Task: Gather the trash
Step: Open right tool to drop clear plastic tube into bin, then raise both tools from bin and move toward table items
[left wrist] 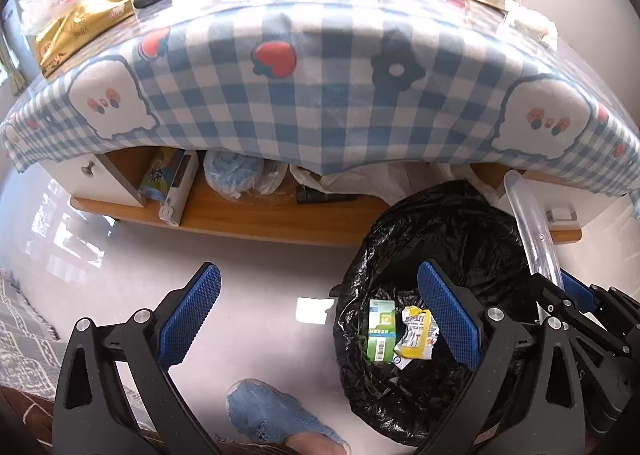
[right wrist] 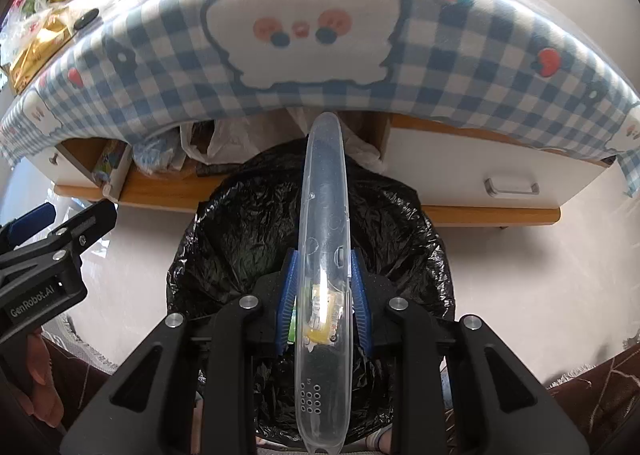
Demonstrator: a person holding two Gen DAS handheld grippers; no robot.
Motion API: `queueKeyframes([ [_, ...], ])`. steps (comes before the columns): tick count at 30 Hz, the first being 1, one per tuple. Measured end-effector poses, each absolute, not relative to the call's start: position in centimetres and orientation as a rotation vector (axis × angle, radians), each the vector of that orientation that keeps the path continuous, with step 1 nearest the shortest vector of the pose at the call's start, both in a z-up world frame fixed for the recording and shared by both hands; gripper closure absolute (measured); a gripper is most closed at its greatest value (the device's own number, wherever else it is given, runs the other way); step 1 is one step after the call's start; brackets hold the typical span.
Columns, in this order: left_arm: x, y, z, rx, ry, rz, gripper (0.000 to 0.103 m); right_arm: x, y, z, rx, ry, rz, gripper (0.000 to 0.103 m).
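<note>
The right gripper [right wrist: 322,291] is clenched on a long clear plastic case [right wrist: 325,255], held over the black-lined trash bin [right wrist: 240,223]. The left gripper [left wrist: 318,315] is spread wide and empty above the bin's rim, where a green box [left wrist: 381,329] and a yellow wrapper [left wrist: 416,331] lie inside. Beyond stands the counter [left wrist: 320,67] under a blue checked cloth.

bins [left wrist: 440,223]: 1 | cartons (in bin) [left wrist: 381,329]: 1 | wrappers [left wrist: 416,331]: 1 | clear cases [right wrist: 326,255]: 1
</note>
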State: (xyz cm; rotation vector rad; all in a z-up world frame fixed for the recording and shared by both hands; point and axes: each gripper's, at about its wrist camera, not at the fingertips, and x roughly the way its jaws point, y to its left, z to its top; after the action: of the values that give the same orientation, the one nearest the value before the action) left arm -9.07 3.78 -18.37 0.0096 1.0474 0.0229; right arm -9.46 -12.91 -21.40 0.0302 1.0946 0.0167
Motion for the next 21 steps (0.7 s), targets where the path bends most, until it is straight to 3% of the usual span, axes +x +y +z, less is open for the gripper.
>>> queueKeyframes([
  [7, -9.0, 3.9, -19.1, 0.018, 1.071, 0.021, 0.006, -9.2, -12.7, -22.0, 0.017, 1.096, 0.014, 0.077],
  [13, -9.1, 3.8, -19.2, 0.023, 1.073, 0.022, 0.006, -9.5, -12.7, -21.5, 0.005, 1.065, 0.013, 0.047],
  [21, -9.4, 3.7, -17.9, 0.02, 1.055, 0.025, 0.006, -9.5, -13.3, -19.9, 0.005, 1.044, 0.016, 0.025],
])
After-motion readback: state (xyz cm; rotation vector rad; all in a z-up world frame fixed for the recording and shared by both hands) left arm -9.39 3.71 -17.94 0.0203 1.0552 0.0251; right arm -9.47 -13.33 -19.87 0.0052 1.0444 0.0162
